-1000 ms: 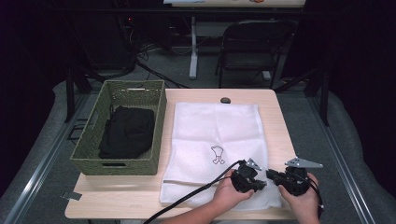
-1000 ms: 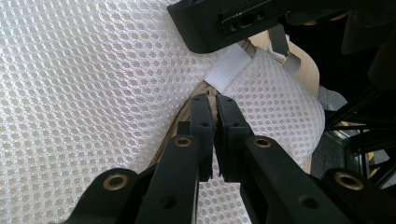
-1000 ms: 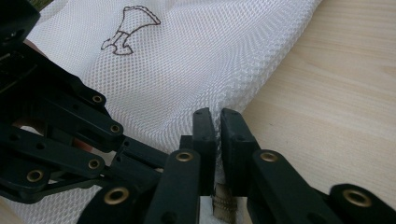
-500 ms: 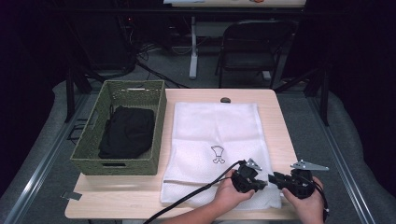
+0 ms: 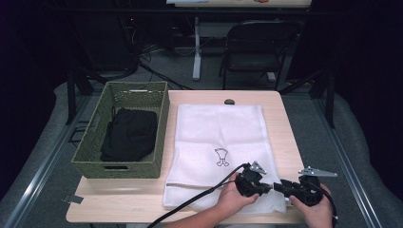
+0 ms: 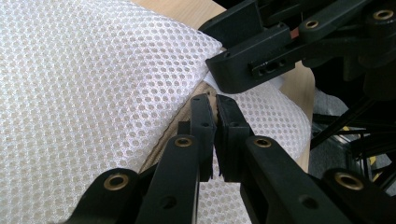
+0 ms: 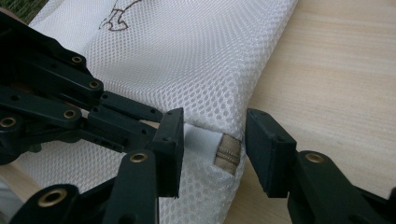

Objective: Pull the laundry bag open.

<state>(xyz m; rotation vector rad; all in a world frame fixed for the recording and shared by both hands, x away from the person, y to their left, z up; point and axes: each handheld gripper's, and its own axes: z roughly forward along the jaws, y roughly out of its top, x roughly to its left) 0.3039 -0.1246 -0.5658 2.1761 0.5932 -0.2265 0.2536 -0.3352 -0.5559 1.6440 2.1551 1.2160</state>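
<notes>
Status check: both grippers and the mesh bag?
Left gripper shut on mesh bag edge. Right gripper jaws just opened, straddling zipper end. Nothing in the way.

A white mesh laundry bag [image 5: 221,147] is laid flat and lengthwise on the wooden table, its long axis running from 12 to 6 o'clock. A small dark outline figure [image 5: 221,157] is printed near its middle. At the 5 o'clock corner, a beige zipper end [image 7: 227,154] on a smooth white band is exposed beneath a raised fold of mesh.
</notes>
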